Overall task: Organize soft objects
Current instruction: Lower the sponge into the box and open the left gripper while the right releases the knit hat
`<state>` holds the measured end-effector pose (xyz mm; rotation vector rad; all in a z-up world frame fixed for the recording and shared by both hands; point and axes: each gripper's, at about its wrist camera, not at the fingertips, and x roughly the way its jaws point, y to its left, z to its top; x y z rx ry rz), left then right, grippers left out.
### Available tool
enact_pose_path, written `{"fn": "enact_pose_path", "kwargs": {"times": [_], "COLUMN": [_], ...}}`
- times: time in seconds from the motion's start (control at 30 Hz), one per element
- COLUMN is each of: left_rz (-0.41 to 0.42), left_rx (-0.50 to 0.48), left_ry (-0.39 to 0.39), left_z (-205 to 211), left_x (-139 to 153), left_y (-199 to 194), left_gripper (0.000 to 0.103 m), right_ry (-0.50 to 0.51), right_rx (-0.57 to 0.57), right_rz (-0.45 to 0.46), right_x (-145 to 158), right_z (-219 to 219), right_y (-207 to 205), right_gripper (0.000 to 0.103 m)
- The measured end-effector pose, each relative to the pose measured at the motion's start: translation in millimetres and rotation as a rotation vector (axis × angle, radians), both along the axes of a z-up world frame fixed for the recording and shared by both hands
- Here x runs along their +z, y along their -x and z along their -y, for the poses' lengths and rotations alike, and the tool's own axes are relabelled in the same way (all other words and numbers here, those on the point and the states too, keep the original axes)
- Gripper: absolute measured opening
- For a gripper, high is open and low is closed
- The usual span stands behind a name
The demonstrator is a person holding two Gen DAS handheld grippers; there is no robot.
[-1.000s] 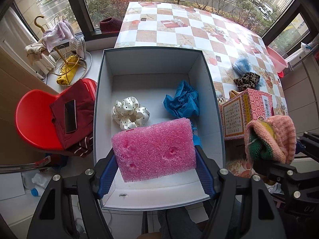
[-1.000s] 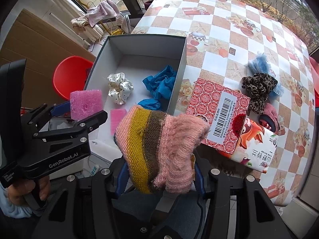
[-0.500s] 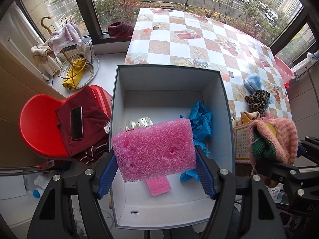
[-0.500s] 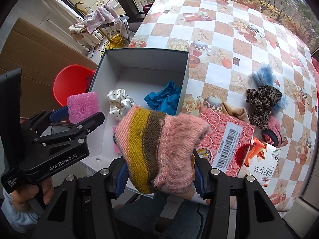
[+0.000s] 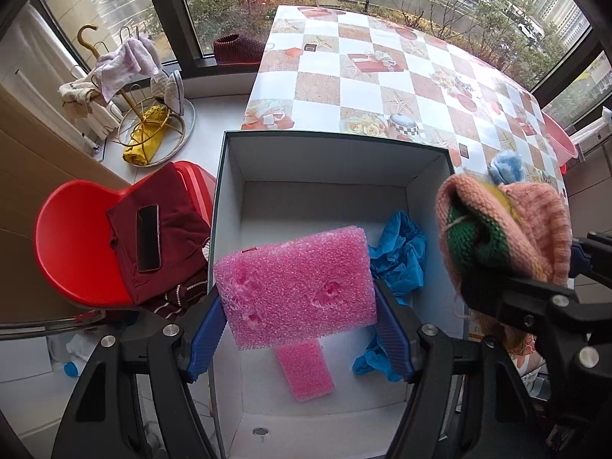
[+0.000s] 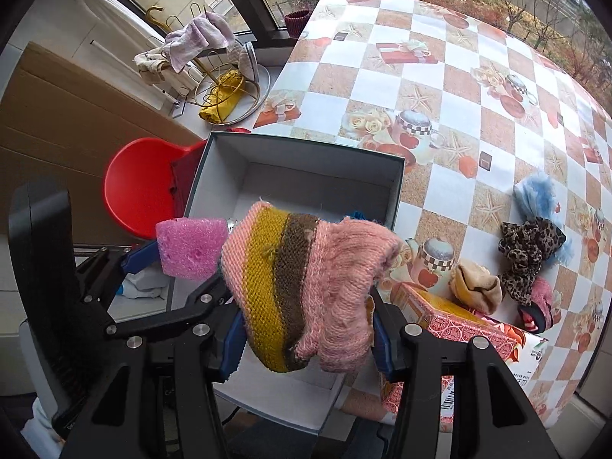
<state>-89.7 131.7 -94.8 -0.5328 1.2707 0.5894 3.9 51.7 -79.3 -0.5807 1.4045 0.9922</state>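
Note:
My left gripper [image 5: 296,331] is shut on a pink foam sponge [image 5: 296,290], held above the open grey box [image 5: 325,145]. The sponge also shows in the right wrist view [image 6: 189,248]. Inside the box lie a small pink foam piece [image 5: 306,371] and blue crumpled cloth [image 5: 399,256]. My right gripper [image 6: 306,338] is shut on a striped pink, yellow and brown knitted hat [image 6: 306,287], held over the box's right side; the hat also shows in the left wrist view [image 5: 505,229].
On the checkered table [image 6: 440,76] lie a leopard scrunchie [image 6: 529,246], a blue fluffy item [image 6: 535,199], a tan cloth [image 6: 476,287] and a red patterned carton [image 6: 451,321]. A red chair [image 5: 76,241] with a phone [image 5: 147,237] stands left of the box.
Both grippers pulled back and rose with their loads. The right gripper with the hat moved left over the box. The white bow is now hidden behind the sponge.

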Motion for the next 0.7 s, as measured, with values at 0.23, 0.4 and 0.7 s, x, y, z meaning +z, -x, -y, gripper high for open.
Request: {"fn": "enact_pose_path", "kwargs": {"times": [0.23,0.4,0.7], "left_rz": [-0.016,-0.023,-0.031], "left_rx": [0.013,0.014,0.002], "left_ry": [0.010,0.005,0.052], "left_z": [-2,-2,0], "left_x": [-6,-7,-13], "left_y": [-1,-2,-4], "left_gripper": [0.076,0.076,0.081], "right_ry": [0.012,0.012,0.001], "right_rx": [-0.001,-0.001,0.006], "right_rz": [-0.001,-0.004,-0.002], "right_x": [-6,-7,-7], "right_z": [-9,-11,-15], "right_y": [-4,-5,-7], "right_gripper": [0.055,0.055,0.072]}}
